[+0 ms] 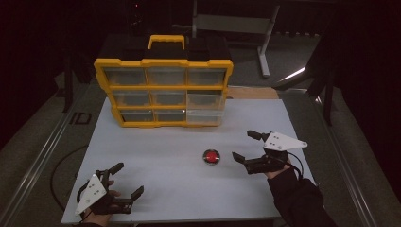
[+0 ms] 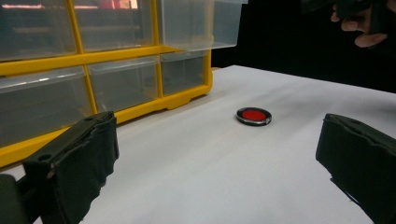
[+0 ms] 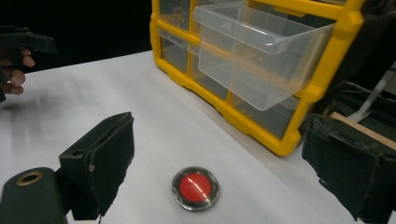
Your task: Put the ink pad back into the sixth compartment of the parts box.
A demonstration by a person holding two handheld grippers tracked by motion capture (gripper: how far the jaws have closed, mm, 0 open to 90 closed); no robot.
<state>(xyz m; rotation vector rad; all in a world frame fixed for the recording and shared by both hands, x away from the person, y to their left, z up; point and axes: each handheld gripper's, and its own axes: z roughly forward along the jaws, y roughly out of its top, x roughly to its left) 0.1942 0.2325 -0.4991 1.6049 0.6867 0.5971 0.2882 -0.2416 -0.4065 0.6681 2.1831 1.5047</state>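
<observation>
Red disc [image 1: 211, 156] with a dark shiny rim lies flat on the white bench [image 1: 156, 161], right of centre, in open space in front of the drawer cabinet [image 1: 163, 92] and apart from it. Nothing touches it.

Drawer cabinet: yellow frame, three rows of three clear plastic drawers, black top with a yellow handle [image 1: 166, 41]. It stands upright at the far side of the bench. One clear drawer [image 3: 261, 51] in the right-hand column is pulled partway out; in the right gripper view it juts forward from the frame, and it looks empty.

Right gripper [image 1: 245, 145]: held in the person's right hand, dark sleeve, at the right of the bench just beside the disc. Jaws wide open, holding nothing. In the right gripper view the disc [image 3: 195, 188] lies on the bench between and just ahead of the two jaws, not in contact with either.

Left gripper [image 1: 127, 179]: held at the near left corner of the bench, well apart from the disc. Jaws wide open, empty. In the left gripper view the disc [image 2: 253, 115] lies farther off, between the two jaws in line of sight, with the cabinet [image 2: 93, 60] to the left.
</observation>
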